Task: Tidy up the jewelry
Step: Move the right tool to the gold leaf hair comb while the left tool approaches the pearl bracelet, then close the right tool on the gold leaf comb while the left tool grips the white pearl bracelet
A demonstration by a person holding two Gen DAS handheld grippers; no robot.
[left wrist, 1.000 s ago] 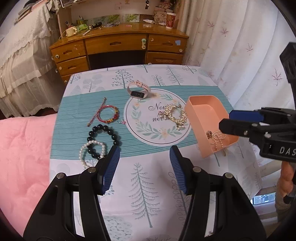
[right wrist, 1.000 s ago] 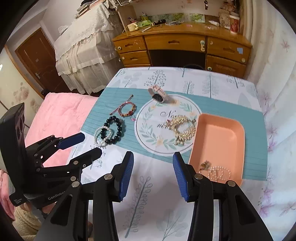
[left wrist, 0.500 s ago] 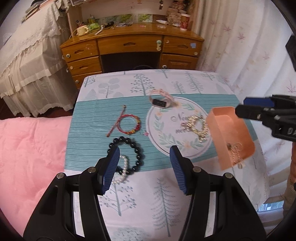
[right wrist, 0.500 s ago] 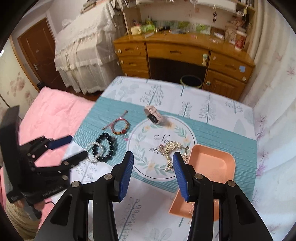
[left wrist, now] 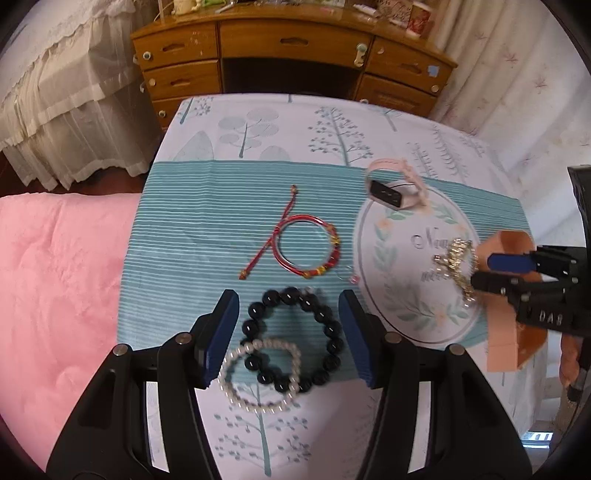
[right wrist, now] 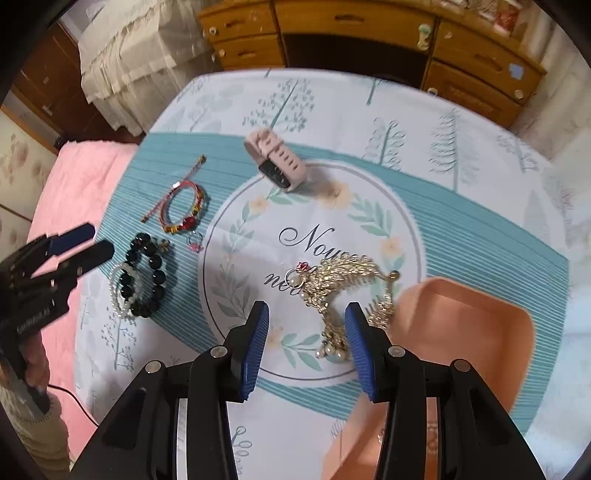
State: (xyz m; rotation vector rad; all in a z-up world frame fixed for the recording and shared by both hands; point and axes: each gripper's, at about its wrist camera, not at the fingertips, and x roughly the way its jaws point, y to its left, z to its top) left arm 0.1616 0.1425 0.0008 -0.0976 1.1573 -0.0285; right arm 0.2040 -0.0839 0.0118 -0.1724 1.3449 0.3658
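Left wrist view shows the left gripper (left wrist: 288, 336) low over the table, its jaws wide apart, with the black bead bracelet (left wrist: 293, 339) lying between the two blue pads. A white pearl bracelet (left wrist: 260, 374) overlaps the black one on its near side. Neither pad touches the beads, as far as I can tell. Beyond them, on the teal striped cloth (left wrist: 207, 229), lies a red cord bracelet (left wrist: 306, 247), and farther to the right a pink watch (left wrist: 397, 186) stands on its side at the edge of the round printed wreath.

Right wrist view shows the right gripper (right wrist: 306, 347) with its jaws also apart — holding nothing. A gold chain necklace (right wrist: 336, 284) is heaped on the wreath print, and its lower strand with small pearls hangs down between the pads, closer to the right one. Just beside the necklace, on the right, sits the peach tray (right wrist: 480, 332); part of the chain seems to touch its near corner. What is inside the tray I cannot tell — the gripper hides its near end. A wooden dresser (right wrist: 369, 26) stands behind the table.
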